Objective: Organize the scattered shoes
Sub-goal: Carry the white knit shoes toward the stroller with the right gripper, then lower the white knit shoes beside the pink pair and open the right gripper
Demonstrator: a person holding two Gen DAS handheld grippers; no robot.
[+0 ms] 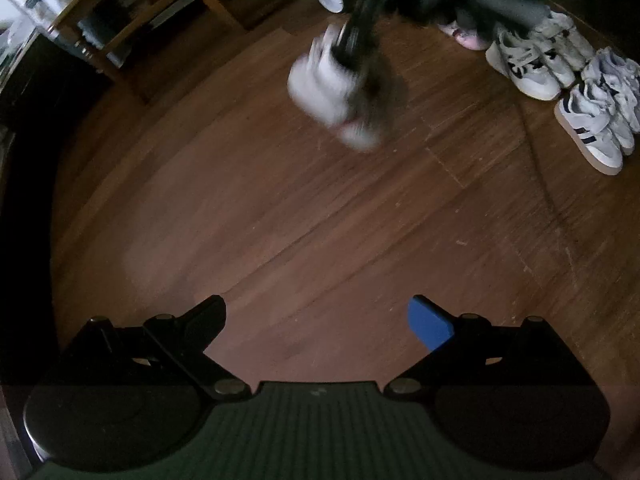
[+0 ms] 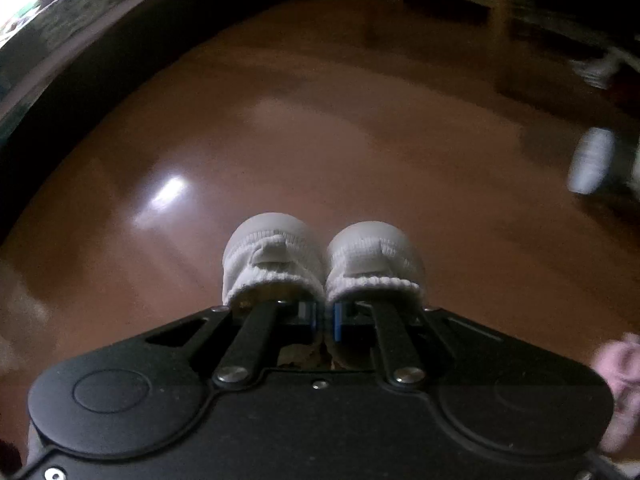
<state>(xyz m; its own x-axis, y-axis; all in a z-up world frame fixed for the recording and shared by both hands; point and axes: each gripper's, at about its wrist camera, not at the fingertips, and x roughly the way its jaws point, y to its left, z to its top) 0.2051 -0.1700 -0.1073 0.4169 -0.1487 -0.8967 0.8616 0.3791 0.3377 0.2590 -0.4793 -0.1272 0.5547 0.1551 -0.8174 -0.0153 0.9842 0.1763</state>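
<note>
I see a brown wooden floor [image 1: 320, 220] filling most of both views, scuffed and faintly shiny, with a bright glare patch in the right wrist view. At the floor's far left corner in the left wrist view stands a wooden shelf frame [image 1: 132, 12], its contents too dark for me to read. Along the floor's far right edge sit the lined-up shoes: a pair of white sneakers with dark marks [image 1: 536, 60], then a pair of white sneakers with navy stripes [image 1: 596, 120] just beside them, and a small pink shoe [image 1: 464, 36] further back, partly hidden behind a dark, blurred sleeve.

My right gripper [image 2: 325, 316] carries a pair of small white baby shoes [image 2: 320, 260], side by side, toes pointing away from the camera. Its fingers [image 2: 308, 314] are drawn together, one inside each shoe's opening, clamping the two inner walls between the blue pads. In the left wrist view the same pair [image 1: 336, 92] shows as a blurred white lump hanging above the floor near its far middle, under the dark body of that gripper.

My left gripper [image 1: 316, 320] hangs over bare floor, tilted downward. Its fingers [image 1: 430, 324] stand wide apart, the right one faced with a blue pad, nothing between them.
</note>
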